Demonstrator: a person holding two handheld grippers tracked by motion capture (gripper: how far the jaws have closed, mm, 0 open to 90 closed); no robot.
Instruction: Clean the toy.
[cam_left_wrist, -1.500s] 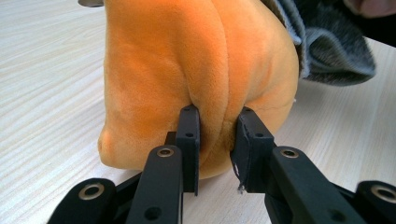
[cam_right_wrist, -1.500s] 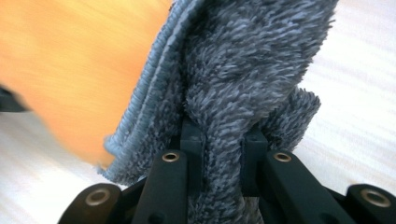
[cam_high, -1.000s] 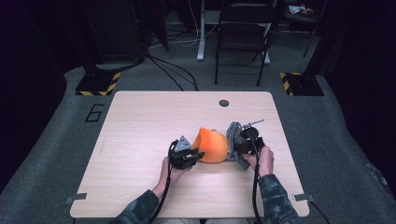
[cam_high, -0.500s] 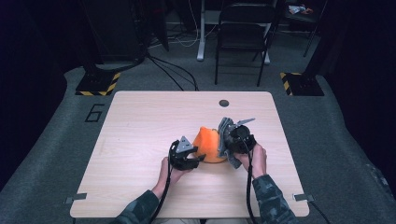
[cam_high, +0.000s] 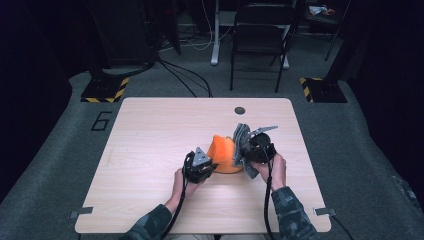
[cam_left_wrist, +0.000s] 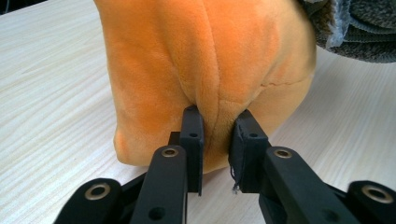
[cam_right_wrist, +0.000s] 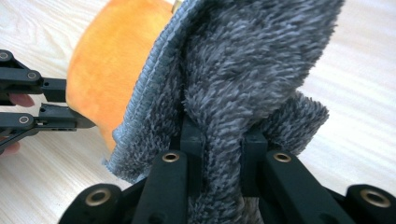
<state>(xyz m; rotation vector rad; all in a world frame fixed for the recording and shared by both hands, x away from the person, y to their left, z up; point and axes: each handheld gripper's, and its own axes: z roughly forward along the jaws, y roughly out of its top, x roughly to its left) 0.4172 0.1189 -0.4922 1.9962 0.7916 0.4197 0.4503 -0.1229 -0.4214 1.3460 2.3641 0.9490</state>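
We see the left gripper (cam_left_wrist: 215, 140), whose jaws have just been closing, pinching a fold of the orange plush (cam_high: 222, 152) right of the table (cam_high: 150, 140) centre. The right gripper (cam_right_wrist: 217, 140) clamps the grey cloth (cam_high: 241, 137) at the plush's 3 o'clock. Bare tabletop spreads toward 9 and 12 o'clock.

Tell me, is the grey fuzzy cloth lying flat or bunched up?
Bunched up. The grey cloth is pinched in the right gripper, standing off the table.
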